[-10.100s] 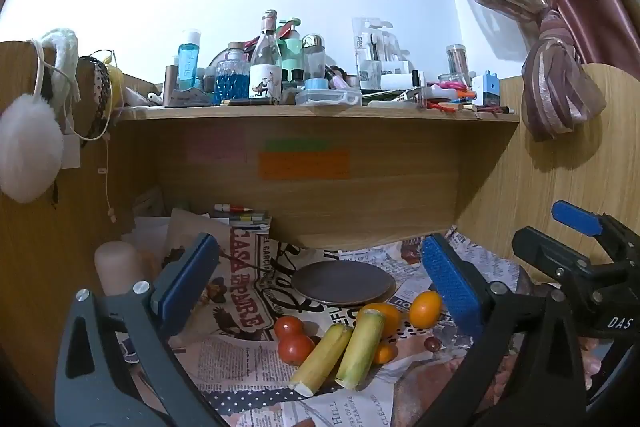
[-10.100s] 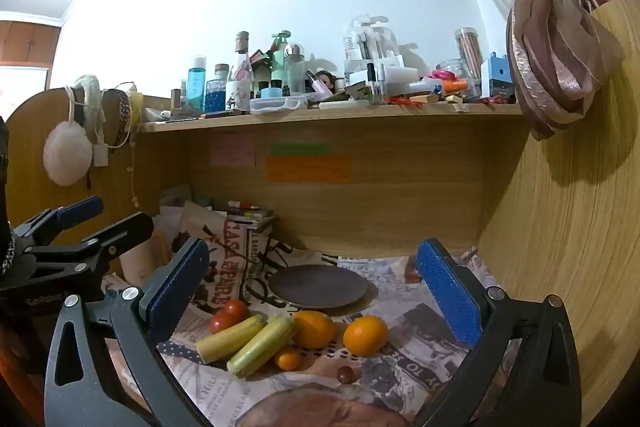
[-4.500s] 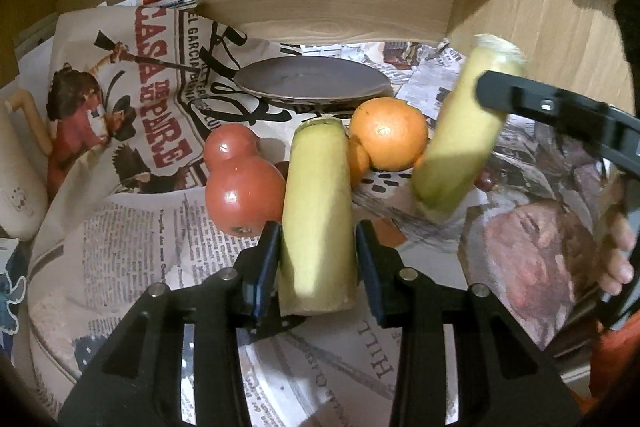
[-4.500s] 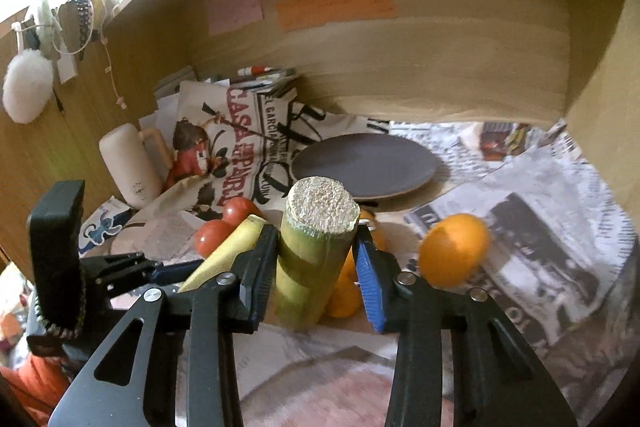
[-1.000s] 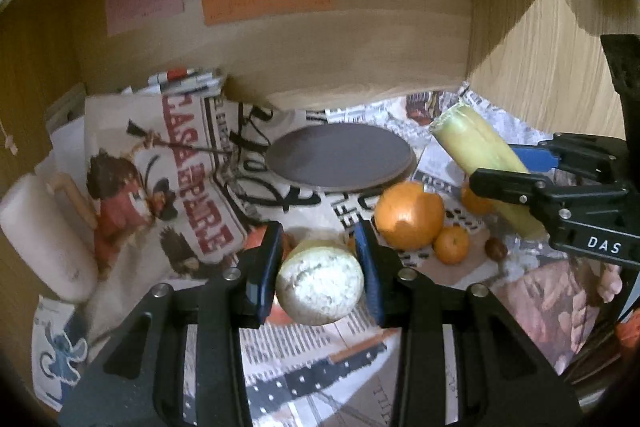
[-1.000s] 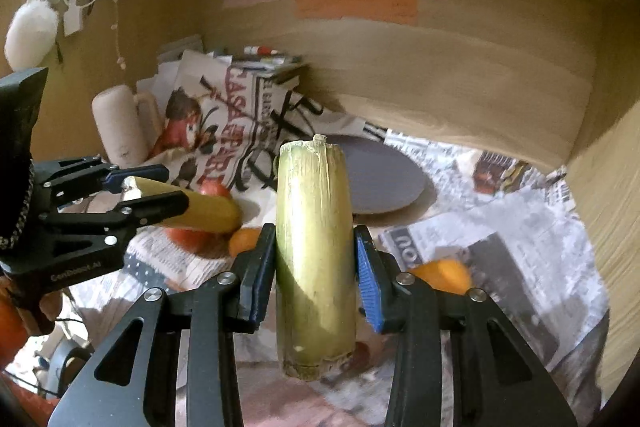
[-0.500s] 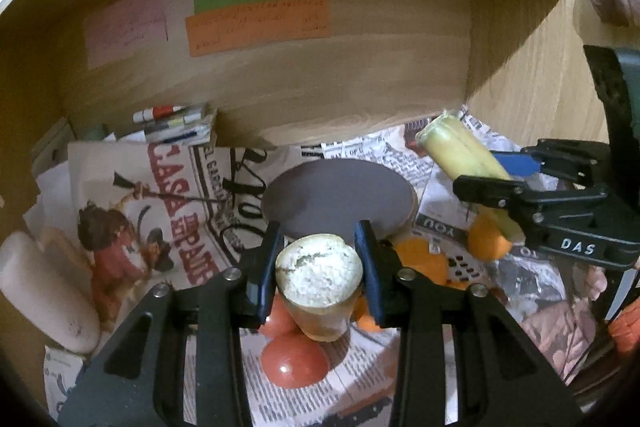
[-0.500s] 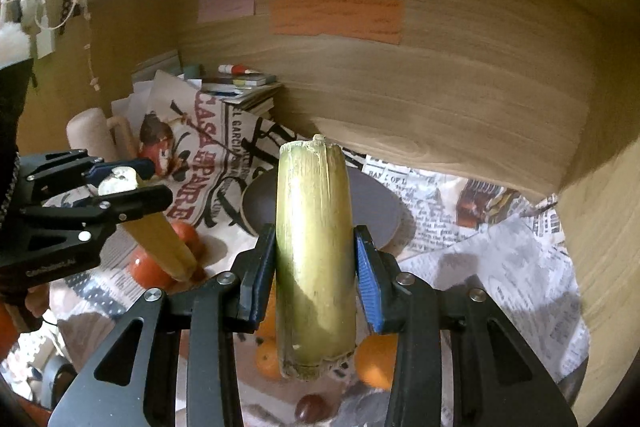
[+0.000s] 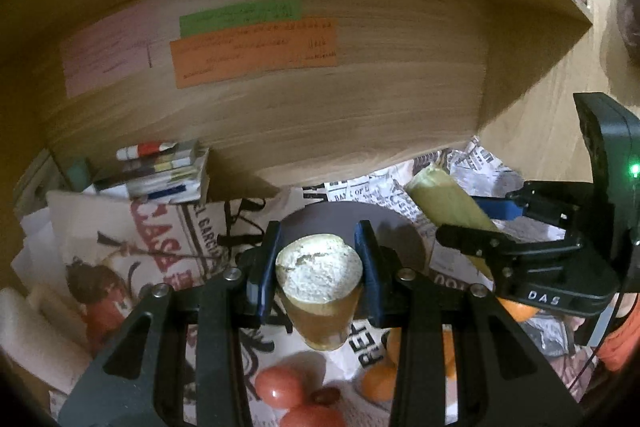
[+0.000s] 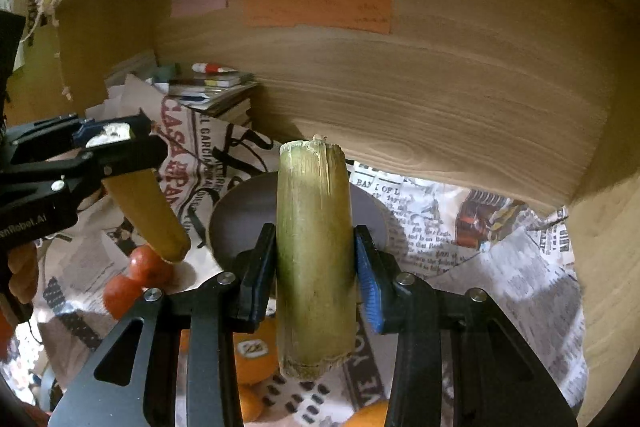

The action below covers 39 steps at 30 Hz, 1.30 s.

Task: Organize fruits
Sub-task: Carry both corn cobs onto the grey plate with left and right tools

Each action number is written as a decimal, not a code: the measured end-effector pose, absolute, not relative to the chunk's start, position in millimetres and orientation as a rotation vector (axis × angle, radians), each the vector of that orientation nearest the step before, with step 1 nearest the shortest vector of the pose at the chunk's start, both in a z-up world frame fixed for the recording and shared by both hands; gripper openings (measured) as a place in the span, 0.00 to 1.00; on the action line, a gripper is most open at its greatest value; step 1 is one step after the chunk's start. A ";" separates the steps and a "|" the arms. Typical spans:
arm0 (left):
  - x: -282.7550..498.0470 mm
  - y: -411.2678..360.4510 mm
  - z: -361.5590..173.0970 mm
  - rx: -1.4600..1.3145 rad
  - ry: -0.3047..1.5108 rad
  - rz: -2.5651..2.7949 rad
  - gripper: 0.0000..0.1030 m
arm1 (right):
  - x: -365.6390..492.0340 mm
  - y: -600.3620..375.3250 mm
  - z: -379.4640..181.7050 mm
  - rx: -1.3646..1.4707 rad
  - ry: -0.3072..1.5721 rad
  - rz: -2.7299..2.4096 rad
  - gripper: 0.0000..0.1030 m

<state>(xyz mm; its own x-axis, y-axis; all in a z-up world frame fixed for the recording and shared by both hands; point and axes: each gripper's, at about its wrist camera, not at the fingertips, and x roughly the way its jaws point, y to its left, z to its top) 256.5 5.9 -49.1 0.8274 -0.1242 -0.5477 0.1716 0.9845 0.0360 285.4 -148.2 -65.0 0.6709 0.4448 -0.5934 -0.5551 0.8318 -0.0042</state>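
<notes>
My left gripper [image 9: 319, 269] is shut on a yellow sugarcane piece [image 9: 320, 277], held upright with its pale cut end towards the camera, above the near edge of the dark round plate [image 9: 332, 223]. My right gripper [image 10: 316, 267] is shut on a greenish sugarcane piece [image 10: 314, 251], held upright in front of the plate [image 10: 236, 223]. Each gripper shows in the other's view: the right one [image 9: 476, 223] with its cane [image 9: 444, 197], the left one [image 10: 108, 139] with its cane [image 10: 148, 215]. Tomatoes [image 9: 280, 385] [image 10: 150, 265] and oranges [image 9: 378, 381] [image 10: 254, 353] lie on the newspaper below.
Newspaper [image 10: 460, 227] covers the desk under a low wooden shelf with sticky notes [image 9: 256, 51]. A stack of books [image 9: 160, 171] sits at back left, a white roll [image 9: 36, 335] at left. The wooden side wall [image 10: 604, 247] is close on the right.
Both grippers have moved forward and up with their sugarcane pieces, closer to the plate. The fruit on the newspaper has dropped lower in both views.
</notes>
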 end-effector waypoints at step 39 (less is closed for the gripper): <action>358.0 25.8 -100.3 0.004 0.793 -0.226 0.52 | 378.4 -100.1 -117.4 -0.300 0.915 0.553 0.36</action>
<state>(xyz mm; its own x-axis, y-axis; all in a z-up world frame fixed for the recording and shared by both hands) 358.0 25.8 -100.3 0.6787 -0.2000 -0.7066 0.2030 0.9758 -0.0812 378.4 -100.1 -117.4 0.4846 0.3228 -0.8130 -0.5700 0.8215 -0.0136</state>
